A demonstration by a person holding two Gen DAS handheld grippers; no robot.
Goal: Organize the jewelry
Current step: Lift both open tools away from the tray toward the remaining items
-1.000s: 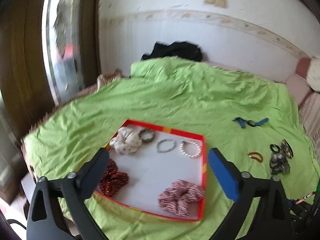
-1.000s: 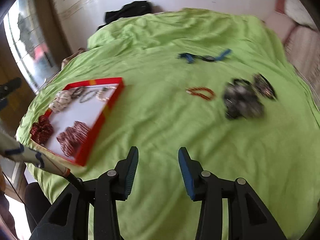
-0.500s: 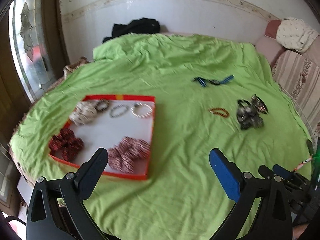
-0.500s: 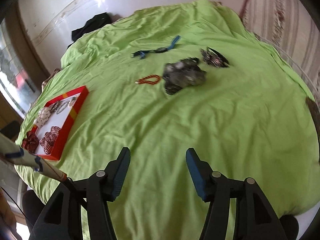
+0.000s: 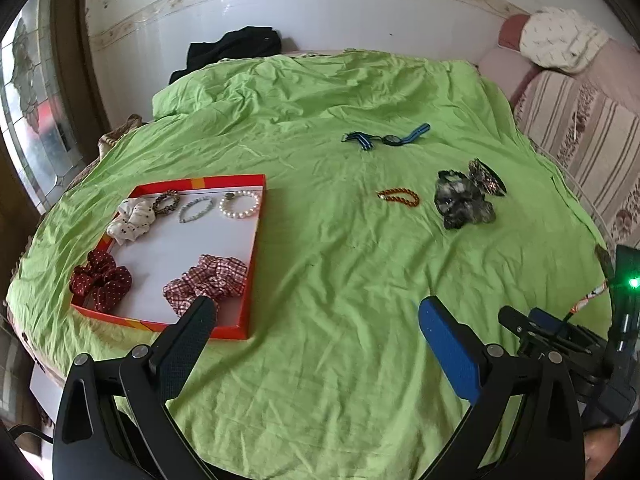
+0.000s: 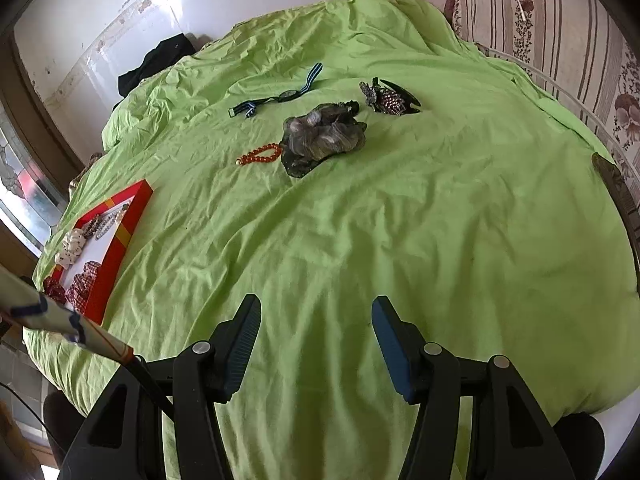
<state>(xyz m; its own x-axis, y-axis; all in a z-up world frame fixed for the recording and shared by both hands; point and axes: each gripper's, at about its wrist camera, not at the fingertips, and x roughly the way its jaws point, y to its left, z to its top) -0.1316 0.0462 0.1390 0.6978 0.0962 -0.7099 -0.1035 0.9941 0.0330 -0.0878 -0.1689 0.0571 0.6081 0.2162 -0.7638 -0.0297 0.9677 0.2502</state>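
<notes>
We hold the left gripper (image 5: pixel 316 320) with its black and blue jaws spread wide and nothing between them, above the wrinkled lime-green cloth (image 5: pixel 340 280). The right gripper (image 6: pixel 316 320) is likewise parted and empty.

Taking the shallow red-rimmed, white-floored tray (image 5: pixel 248 264) as landmark: inside it lie a checked red-and-white scrunchie (image 5: pixel 208 280) and a dark red dotted scrunchie (image 5: pixel 102 276) at its near side, and a cream spotted scrunchie (image 5: pixel 132 220), a brown beaded bracelet (image 5: pixel 167 202), a pale blue bead bracelet (image 5: pixel 195 209) and a white pearl bracelet (image 5: pixel 239 204) at its far side.

Well to the tray's right, on the cloth, lie an orange bead bracelet (image 6: pixel 259 155), touching a grey gauzy scrunchie (image 6: pixel 320 136); beyond these, a jewelled dark hair clip (image 6: pixel 390 96) and a blue-strapped wristwatch (image 6: pixel 280 94).
</notes>
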